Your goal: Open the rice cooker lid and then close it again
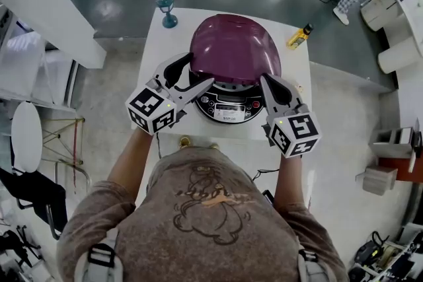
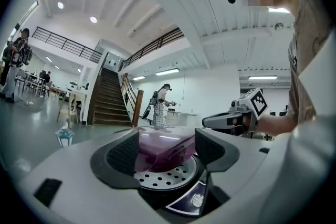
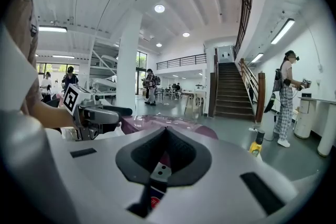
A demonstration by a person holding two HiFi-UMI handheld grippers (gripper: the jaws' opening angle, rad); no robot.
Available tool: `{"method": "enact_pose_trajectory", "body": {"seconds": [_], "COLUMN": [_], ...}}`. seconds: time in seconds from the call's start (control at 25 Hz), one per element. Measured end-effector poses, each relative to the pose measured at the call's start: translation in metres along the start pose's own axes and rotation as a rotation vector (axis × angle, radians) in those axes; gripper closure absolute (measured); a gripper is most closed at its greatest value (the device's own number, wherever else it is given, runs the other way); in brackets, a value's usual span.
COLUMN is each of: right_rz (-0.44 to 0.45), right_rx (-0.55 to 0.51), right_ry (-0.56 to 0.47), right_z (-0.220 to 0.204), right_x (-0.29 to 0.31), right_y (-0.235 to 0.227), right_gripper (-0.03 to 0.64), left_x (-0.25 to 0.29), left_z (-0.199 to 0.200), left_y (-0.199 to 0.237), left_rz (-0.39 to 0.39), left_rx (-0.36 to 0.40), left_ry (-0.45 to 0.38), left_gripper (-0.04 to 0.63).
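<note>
A rice cooker with a glossy purple domed lid (image 1: 234,46) and a dark control panel (image 1: 228,105) stands in the middle of a white surface (image 1: 294,66) and takes up most of its width. Only narrow bare strips remain to its left and right.

The left hand-held gripper (image 1: 200,69) reaches the lid's lower-left edge. Its jaws are spread wide, and in the left gripper view (image 2: 167,139) the lid's front rim shows in the gap between the pads. A silver perforated plate (image 2: 167,178) shows just under that rim. Whether the pads touch the lid cannot be told.

The right hand-held gripper (image 1: 266,81) has its jaws pressed together, with only a thin slit between them (image 3: 166,131). Its tip is at the lid's lower-right edge, just above the panel.

A small teal lantern-shaped ornament (image 1: 166,10) stands near the surface's upper-left corner. A yellow bottle with a dark cap (image 1: 299,36) lies at the upper-right edge, partly over it. Both are apart from the cooker. Open grey floor surrounds the surface above and to the left in the frame, and the person's torso is close against its lower edge.
</note>
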State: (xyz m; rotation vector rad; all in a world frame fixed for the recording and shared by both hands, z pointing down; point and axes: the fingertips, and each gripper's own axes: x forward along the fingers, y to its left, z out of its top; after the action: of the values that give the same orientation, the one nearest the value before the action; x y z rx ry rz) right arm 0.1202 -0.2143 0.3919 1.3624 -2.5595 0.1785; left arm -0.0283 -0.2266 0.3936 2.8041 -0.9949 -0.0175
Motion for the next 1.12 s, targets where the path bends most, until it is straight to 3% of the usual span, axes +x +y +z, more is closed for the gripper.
{"method": "enact_pose_trajectory", "body": {"seconds": [0.72, 1.12], "right_rz": [0.023, 0.019], "right_rx": [0.079, 0.070], "right_ry": [0.075, 0.116], "right_z": [-0.052, -0.071], "right_x": [0.003, 0.007], "right_y": [0.008, 0.011], "right_gripper": [0.613, 0.614], "left_x": [-0.004, -0.005], "left_z": [-0.040, -0.056], "left_y": [0.000, 0.003], "left_rz": [0.025, 0.037], "left_rx": [-0.067, -0.090], "left_ry": [0.067, 0.105], "left_gripper": [0.261, 0.261]}}
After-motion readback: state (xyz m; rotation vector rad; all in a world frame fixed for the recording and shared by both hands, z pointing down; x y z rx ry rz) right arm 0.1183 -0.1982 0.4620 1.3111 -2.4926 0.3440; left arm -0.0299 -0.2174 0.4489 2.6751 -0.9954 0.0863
